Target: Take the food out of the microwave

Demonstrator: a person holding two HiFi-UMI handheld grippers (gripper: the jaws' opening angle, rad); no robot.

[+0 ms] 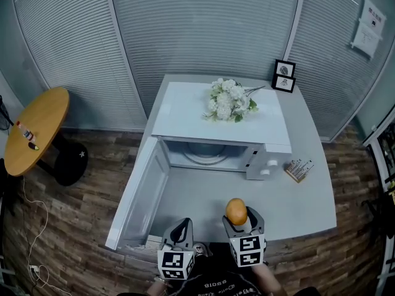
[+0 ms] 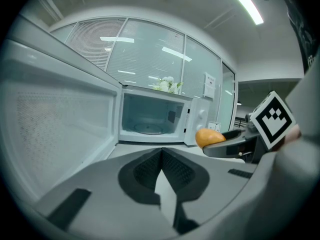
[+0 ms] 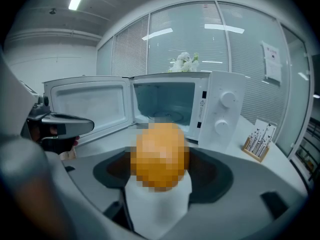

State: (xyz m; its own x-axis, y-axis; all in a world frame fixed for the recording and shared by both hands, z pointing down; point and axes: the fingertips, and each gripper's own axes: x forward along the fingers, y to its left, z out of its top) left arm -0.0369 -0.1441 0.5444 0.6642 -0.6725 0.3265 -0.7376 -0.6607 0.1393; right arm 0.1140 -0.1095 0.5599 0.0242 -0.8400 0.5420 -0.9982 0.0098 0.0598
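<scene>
Orange and round, the food [image 1: 236,209] sits clamped in the right tool [image 1: 237,217], over the near part of the grey surface [image 1: 302,208] and well outside the microwave [image 1: 185,113]. Just beside it, the left tool [image 1: 182,226] has its jaws pressed together, gripping nothing. Beyond, the microwave's door [image 1: 139,196] stands swung open to the left, showing the glass turntable [image 1: 205,155]. White flowers [image 1: 229,100] lie on top.

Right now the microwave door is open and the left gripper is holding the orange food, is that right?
Not quite: the door is open, but the right gripper holds the orange food, as the right gripper view shows. The left gripper is shut on nothing.
</scene>
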